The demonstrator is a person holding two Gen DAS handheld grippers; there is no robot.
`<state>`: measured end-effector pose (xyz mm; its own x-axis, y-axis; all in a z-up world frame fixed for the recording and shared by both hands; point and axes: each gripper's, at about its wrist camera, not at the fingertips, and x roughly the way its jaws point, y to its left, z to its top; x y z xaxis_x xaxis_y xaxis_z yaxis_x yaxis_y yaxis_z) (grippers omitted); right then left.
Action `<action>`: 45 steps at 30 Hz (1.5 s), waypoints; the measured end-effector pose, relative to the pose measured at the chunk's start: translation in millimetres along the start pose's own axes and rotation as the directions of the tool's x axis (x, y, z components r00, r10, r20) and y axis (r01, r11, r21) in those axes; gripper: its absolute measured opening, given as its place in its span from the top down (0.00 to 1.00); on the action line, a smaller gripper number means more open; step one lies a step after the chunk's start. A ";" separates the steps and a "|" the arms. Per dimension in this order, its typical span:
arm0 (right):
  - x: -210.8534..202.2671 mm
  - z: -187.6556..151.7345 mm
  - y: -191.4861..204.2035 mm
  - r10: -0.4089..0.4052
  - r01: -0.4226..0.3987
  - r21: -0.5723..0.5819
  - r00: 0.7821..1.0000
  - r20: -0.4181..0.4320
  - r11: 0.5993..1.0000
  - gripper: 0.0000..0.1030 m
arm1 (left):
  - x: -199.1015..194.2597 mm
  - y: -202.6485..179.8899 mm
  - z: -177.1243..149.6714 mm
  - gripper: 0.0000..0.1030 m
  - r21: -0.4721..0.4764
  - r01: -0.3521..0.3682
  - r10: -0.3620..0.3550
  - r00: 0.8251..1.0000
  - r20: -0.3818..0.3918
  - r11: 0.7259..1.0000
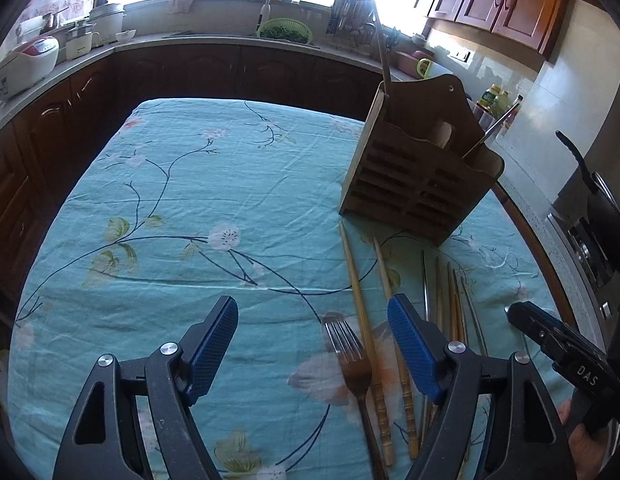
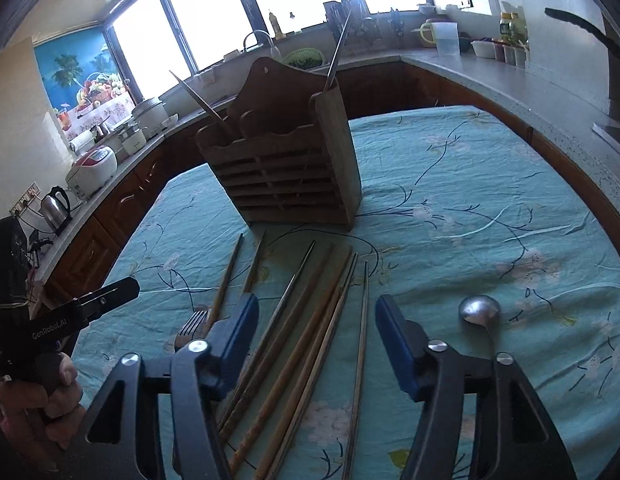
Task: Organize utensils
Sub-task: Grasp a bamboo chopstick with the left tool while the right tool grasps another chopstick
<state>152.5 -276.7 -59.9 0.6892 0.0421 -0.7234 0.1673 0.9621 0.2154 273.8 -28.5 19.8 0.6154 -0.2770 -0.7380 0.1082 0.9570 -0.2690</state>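
Both claws spread, holding nothing. Chopsticks point(image 2: 310, 320) lie on the bench point(image 2: 490, 184) between the right claw point(image 2: 316, 332) tips, long axes pointing toward the wooden holder point(image 2: 286, 172). Left claw point(image 1: 312, 344) straddles the fork point(image 1: 352, 364); right is nearer.

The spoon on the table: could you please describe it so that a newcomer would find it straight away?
On the turquoise floral tablecloth, look in front of the wooden utensil holder, right of the row of chopsticks. The spoon lies alone there, the only piece with a round silver bowl.
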 end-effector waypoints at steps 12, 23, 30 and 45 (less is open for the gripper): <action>79.5 28.8 -0.8 0.016 -0.009 0.051 0.989 -0.144 0.999 0.79 | 82.0 -10.4 46.4 0.57 0.020 0.028 -0.025 0.990 -0.139 0.999; 109.1 40.3 -1.4 -0.039 0.040 0.005 0.979 -0.199 0.999 0.85 | 146.2 -36.5 60.7 0.72 0.122 -0.019 0.043 0.979 -0.198 0.992; 110.1 36.9 6.2 -0.075 0.062 -0.071 0.980 -0.187 0.996 0.88 | 155.8 -58.9 47.6 0.92 0.270 -0.079 0.129 0.977 -0.173 0.960; 34.2 36.4 -5.8 0.093 -0.088 0.079 0.994 -0.059 0.993 0.95 | 90.5 -31.2 36.0 0.96 0.135 0.105 -0.096 0.993 -0.069 0.985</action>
<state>200.7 -290.7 -61.9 0.6589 0.1472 -0.7377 0.1610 0.9304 0.3294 354.2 -80.4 -16.4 0.5465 -0.3730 -0.7498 0.2768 0.9255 -0.2586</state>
